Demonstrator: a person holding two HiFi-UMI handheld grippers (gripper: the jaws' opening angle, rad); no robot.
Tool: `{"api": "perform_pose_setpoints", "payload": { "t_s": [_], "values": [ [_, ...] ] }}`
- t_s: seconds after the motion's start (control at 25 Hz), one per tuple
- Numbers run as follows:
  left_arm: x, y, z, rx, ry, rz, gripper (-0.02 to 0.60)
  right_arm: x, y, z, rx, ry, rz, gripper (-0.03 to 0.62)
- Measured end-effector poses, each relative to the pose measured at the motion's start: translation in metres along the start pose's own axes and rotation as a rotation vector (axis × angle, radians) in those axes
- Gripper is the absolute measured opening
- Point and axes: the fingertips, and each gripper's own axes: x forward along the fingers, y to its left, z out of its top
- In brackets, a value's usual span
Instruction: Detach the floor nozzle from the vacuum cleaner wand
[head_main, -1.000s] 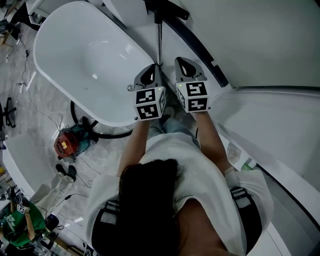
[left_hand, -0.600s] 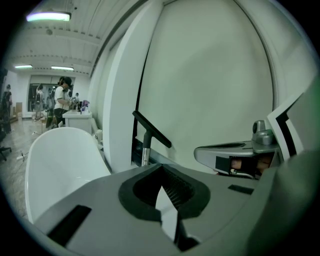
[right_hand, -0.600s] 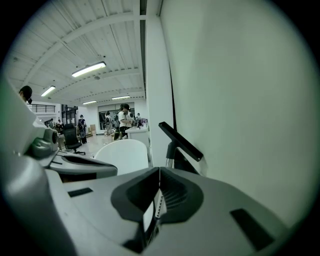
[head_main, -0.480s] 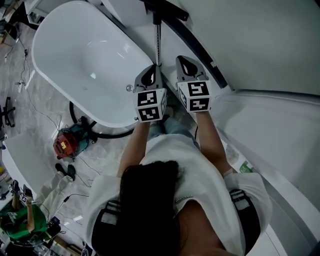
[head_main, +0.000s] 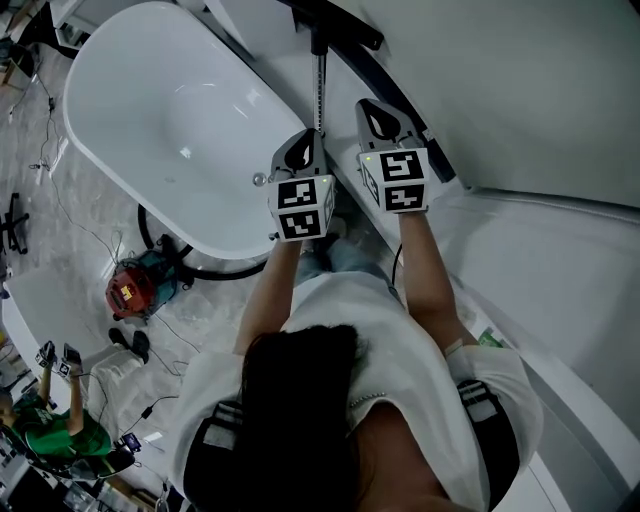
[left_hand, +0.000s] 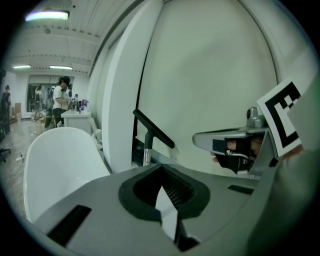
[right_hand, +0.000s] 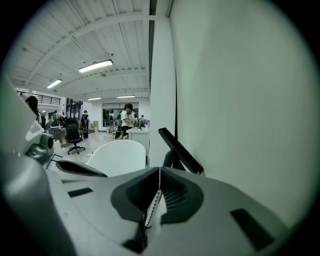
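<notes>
From above, the vacuum's metal wand (head_main: 320, 88) runs from the black floor nozzle (head_main: 337, 24) at the top down to the tip of my left gripper (head_main: 312, 137). That gripper is shut, and I cannot tell whether it touches the wand. In the left gripper view the nozzle (left_hand: 154, 129) and wand (left_hand: 146, 151) rise just beyond the closed jaws (left_hand: 161, 172). My right gripper (head_main: 370, 108) is shut and holds nothing; it hovers right of the wand, near the wall. In its own view the nozzle (right_hand: 181, 151) slants ahead of its jaws (right_hand: 159, 172).
A white bathtub (head_main: 130, 100) fills the left side. The red vacuum body (head_main: 135, 286) and its black hose (head_main: 215, 268) lie on the floor below the tub. A white wall (head_main: 530, 90) is on the right. A person in green (head_main: 55, 430) stands at bottom left.
My right gripper has shifted up the picture, toward the nozzle and the wall. The left gripper has stayed at the wand's end. The person in green has moved.
</notes>
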Motion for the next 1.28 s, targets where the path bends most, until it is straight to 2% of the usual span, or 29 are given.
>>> {"api": "perform_pose_setpoints", "payload": {
  "t_s": [0.24, 0.44, 0.48, 0.56, 0.64, 0.76, 1.28],
  "values": [
    [0.003, 0.01, 0.004, -0.008, -0.006, 0.005, -0.005, 0.021, -0.012, 0.029, -0.061, -0.02, 0.021, 0.017],
    [0.005, 0.018, 0.003, -0.01, -0.002, 0.007, -0.004, 0.042, -0.021, 0.043, -0.055, -0.014, 0.067, 0.021],
    [0.006, 0.019, 0.003, -0.01, 0.0, 0.008, -0.005, 0.045, -0.022, 0.046, -0.064, -0.011, 0.077, 0.034],
    [0.009, 0.022, 0.002, -0.012, 0.005, 0.011, -0.005, 0.054, -0.025, 0.05, -0.085, 0.0, 0.108, 0.114],
    [0.013, 0.025, 0.003, -0.016, 0.007, 0.015, -0.005, 0.063, -0.029, 0.053, -0.09, 0.009, 0.142, 0.128],
    [0.018, 0.027, 0.004, -0.018, 0.007, 0.015, -0.005, 0.076, -0.034, 0.055, -0.101, 0.018, 0.207, 0.199],
    [0.02, 0.054, 0.007, -0.047, 0.004, 0.063, -0.005, 0.119, -0.058, 0.049, -0.237, 0.11, 0.261, 0.253]
  ]
}}
